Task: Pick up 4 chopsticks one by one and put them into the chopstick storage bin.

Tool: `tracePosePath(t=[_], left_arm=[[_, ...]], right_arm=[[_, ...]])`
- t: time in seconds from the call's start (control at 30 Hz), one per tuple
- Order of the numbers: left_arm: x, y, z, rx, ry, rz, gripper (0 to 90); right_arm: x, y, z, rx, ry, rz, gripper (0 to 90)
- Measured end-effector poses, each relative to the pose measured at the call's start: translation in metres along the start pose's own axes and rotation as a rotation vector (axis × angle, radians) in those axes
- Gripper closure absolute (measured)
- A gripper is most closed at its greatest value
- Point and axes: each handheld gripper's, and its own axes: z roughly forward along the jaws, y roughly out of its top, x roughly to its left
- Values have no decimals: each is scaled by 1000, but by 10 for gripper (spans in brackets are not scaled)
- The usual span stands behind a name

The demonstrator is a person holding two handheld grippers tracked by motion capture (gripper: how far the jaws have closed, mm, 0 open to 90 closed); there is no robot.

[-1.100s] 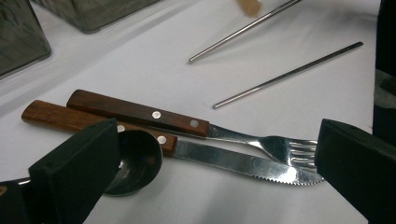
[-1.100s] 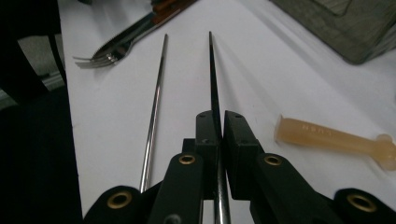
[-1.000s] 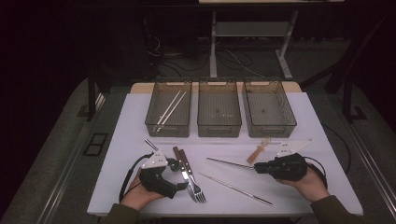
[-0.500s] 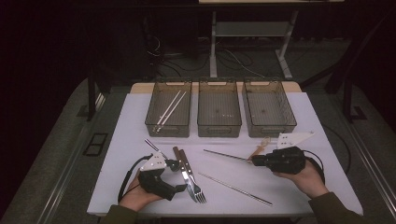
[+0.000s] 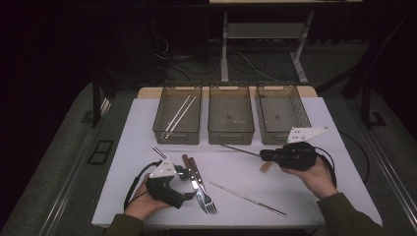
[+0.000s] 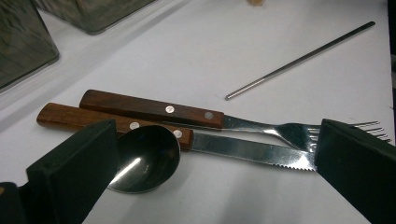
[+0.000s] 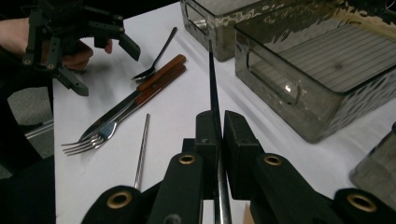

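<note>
Right tongs (image 7: 217, 126) pinch chopstick (image 7: 212, 79); high view blurs it.

Three bins (image 5: 231, 115) — four chopsticks (image 5: 247, 198), one fork (image 6: 196, 116), one knife (image 6: 187, 140), one spoon (image 6: 142, 158).

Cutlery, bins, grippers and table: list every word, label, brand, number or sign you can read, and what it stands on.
No readable text in any view.
Knife blade, fork and spoon: bare metal and wood, no brand mark visible.
Three bins: no labels.
Left gripper and right gripper: no markings legible.
Steel chopstick in the right gripper: plain.
</note>
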Motion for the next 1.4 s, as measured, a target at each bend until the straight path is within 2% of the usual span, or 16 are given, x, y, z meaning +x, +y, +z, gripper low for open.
tracePosePath(t=[0.5,0.83,1.4], left_arm=[[-2,1,-1,-22,-8,-17,0],[-2,1,-1,-24,-11,-14,0],[-4,2,0,-20,-7,-5,0]], right_arm=[[0,30,10,-44,-29,-9,847],[-1,55,24,-46,-65,-22,846],[-12,101,62,-51,-106,-3,846]])
